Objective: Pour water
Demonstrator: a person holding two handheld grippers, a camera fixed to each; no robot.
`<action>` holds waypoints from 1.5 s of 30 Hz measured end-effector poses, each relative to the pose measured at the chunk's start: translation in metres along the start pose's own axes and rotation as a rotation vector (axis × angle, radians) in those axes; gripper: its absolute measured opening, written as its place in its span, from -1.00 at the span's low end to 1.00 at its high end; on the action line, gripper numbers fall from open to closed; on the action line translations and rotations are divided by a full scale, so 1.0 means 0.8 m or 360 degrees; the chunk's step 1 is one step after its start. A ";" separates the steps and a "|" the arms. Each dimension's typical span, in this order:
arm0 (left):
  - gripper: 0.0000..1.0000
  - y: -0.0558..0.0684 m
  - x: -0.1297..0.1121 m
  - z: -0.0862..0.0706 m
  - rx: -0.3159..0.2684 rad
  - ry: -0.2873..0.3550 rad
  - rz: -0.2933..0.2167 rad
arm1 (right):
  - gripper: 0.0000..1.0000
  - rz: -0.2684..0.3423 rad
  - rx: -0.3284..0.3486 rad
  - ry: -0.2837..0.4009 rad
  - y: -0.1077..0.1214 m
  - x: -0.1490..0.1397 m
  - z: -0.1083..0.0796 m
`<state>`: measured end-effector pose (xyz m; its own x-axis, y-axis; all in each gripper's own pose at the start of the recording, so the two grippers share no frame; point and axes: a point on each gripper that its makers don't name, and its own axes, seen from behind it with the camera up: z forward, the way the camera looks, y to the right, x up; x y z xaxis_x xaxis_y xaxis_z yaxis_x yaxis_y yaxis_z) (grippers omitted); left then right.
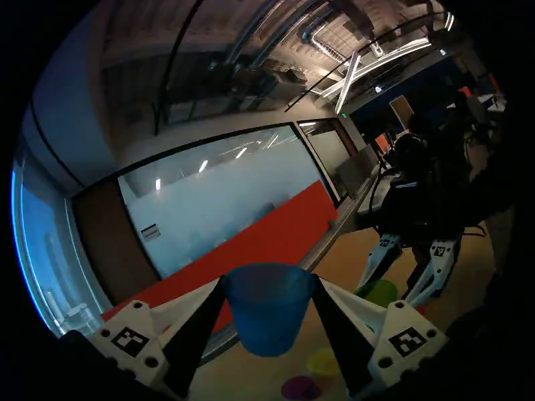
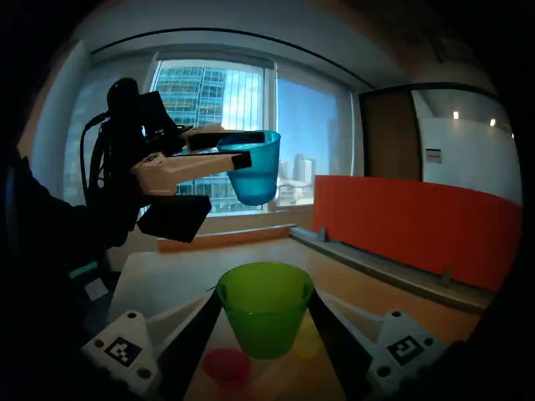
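A translucent blue cup [image 1: 269, 307] sits upright between the black fingers of my left gripper [image 1: 267, 314], which is shut on it. In the right gripper view that same blue cup [image 2: 251, 166] hangs high, held by the left gripper [image 2: 234, 150] from the left side. My right gripper [image 2: 265, 321] is shut on a green cup [image 2: 265, 314], upright and below the blue one. From the left gripper view the right gripper [image 1: 408, 267] and the green cup [image 1: 378, 291] appear farther off at the right, lower down. Whether either cup holds water I cannot tell.
A wooden table [image 2: 374, 284] lies under both cups, with a red partition [image 2: 414, 220] along its far edge. Small coloured discs, pink [image 2: 227, 366], yellow [image 1: 323, 361] and purple [image 1: 299, 387], lie on the tabletop. A person in dark clothes [image 1: 421, 194] holds the grippers. Windows [image 2: 214, 107] stand behind.
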<state>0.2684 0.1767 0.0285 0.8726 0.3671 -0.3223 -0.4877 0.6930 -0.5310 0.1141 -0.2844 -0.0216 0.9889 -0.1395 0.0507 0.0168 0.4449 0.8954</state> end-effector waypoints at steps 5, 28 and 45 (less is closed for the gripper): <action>0.78 -0.003 0.009 -0.001 0.0010 0.0011 0.0049 | 0.83 -0.0010 0.0023 -0.0008 -0.008 -0.001 0.004; 0.79 0.002 0.036 0.005 0.0015 0.0013 0.0373 | 0.83 -0.0008 0.0089 0.0004 -0.028 0.004 0.012; 0.78 0.007 0.046 0.011 0.0037 0.0025 0.0621 | 0.83 -0.0013 0.0110 0.0017 -0.034 0.008 0.012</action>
<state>0.2978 0.1997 0.0207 0.6210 0.5966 -0.5083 -0.7818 0.5171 -0.3483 0.1185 -0.3059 -0.0416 0.9903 -0.1331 0.0392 0.0148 0.3816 0.9242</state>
